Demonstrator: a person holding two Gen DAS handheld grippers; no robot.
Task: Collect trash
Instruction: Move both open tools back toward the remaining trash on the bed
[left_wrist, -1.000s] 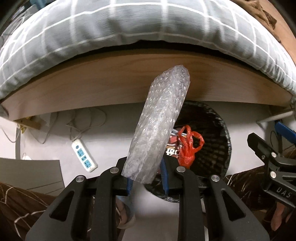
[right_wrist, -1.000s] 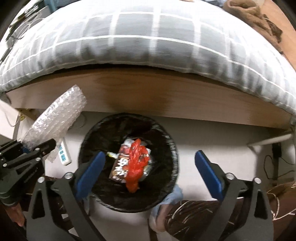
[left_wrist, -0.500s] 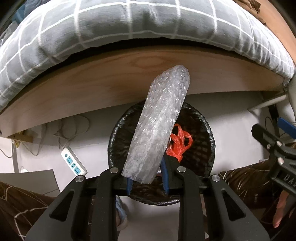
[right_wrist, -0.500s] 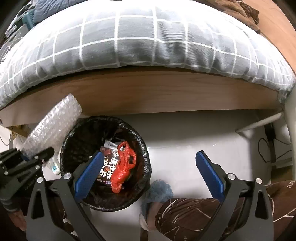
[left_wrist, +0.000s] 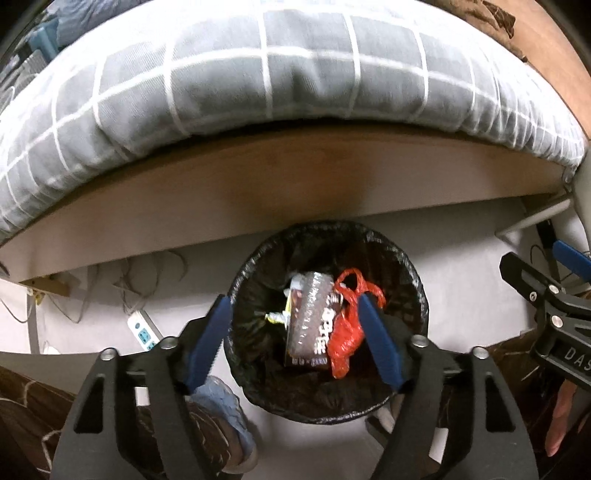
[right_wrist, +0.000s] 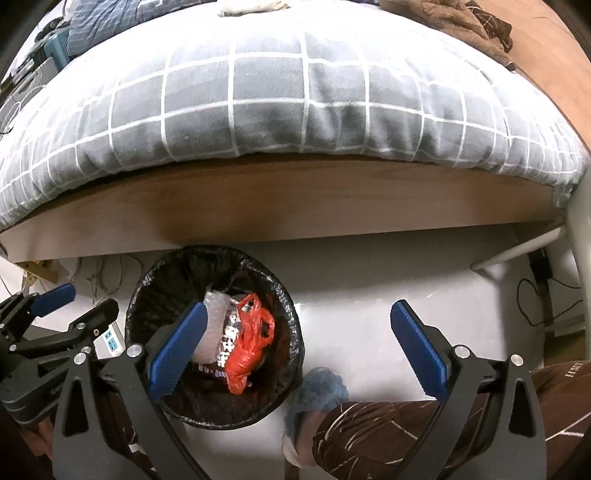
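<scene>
Bubble wrap (right_wrist: 211, 328) lies inside the black-lined bin (left_wrist: 417, 291) beside a red bag (left_wrist: 345, 341); left tongs (left_wrist: 295, 338) opening, empty; right tongs (right_wrist: 299, 349) apart, empty.

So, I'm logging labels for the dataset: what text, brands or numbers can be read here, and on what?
"DAS", cut off at the frame edge: white letters on the right gripper body, seen from the left wrist.
Large white characters on the dark snack wrapper in the trash bin: blurred, unreadable.
Nothing else legible.
</scene>
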